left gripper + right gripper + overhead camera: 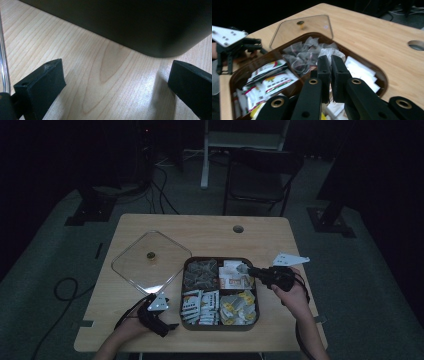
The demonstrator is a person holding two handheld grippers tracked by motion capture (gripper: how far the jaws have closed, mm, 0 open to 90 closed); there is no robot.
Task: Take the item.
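A dark tray [220, 326] with four compartments of tea bags and sachets lies on the wooden table. My right gripper [245, 269] hovers over the far right compartment, its jaws shut on a crumpled white sachet [329, 53] at their tips [330, 60]. Grey mesh tea bags [302, 56] fill the compartment beyond it. My left gripper [165, 317] rests low on the table by the tray's near left corner. Its jaws [115, 72] stand open over bare wood, and the tray's dark wall [140, 22] is just ahead of them.
The tray's clear lid [145, 270] with a small knob [150, 255] lies flat on the table left of the tray. A round cable hole [238, 228] sits near the far edge. A dark chair [260, 175] stands behind the table.
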